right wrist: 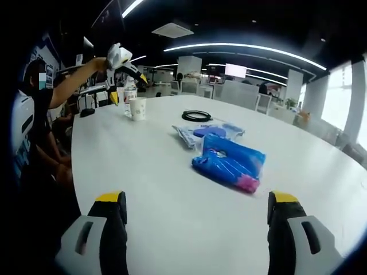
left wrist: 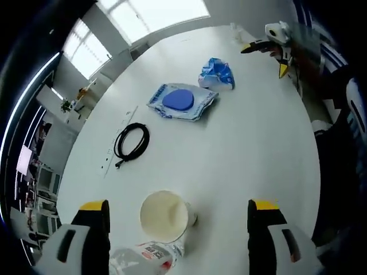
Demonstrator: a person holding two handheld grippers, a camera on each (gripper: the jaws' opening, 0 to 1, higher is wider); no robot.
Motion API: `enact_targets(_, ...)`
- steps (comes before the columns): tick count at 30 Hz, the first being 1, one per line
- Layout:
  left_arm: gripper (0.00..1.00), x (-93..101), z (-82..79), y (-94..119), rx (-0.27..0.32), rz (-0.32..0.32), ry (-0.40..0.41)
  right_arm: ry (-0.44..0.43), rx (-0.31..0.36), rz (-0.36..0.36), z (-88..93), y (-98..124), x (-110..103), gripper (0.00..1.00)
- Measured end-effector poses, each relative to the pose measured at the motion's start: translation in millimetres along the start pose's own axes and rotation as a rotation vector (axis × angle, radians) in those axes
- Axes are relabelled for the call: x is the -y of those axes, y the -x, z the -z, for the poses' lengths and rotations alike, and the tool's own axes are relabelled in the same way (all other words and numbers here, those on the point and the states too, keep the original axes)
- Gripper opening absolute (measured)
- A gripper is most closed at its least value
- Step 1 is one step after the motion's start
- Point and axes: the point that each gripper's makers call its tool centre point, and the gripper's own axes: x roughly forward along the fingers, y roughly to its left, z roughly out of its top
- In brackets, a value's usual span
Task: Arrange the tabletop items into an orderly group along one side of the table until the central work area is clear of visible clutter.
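While the cup (left wrist: 165, 215) and the plastic bottle (left wrist: 143, 259) lie between its wide-open jaws, the left gripper (left wrist: 179, 226) grips nothing. The right gripper (right wrist: 196, 213), equally wide and empty, faces the blue bag (right wrist: 229, 162); beyond it lie the clear packet (right wrist: 206, 132) and coiled cable (right wrist: 196, 116).
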Motion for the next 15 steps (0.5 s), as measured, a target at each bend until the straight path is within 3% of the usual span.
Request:
enact_targets(7, 1.00, 11.0, -11.7, -2, 0.090, 0.001, 0.055, 0.017, -0.001, 0.004, -6.2, 1, 2, 1.00)
enact_targets(11, 1.00, 4.3, -14.1, -7, 0.125, -0.061, 0.115, 0.026, -0.001, 0.006, -11.2, 0, 5, 1.00)
enact_targets(15, 1.00, 1.1, -23.9, -8, 0.198, -0.111, 0.193, 0.042, 0.002, 0.008, -19.2, -2, 7, 1.00)
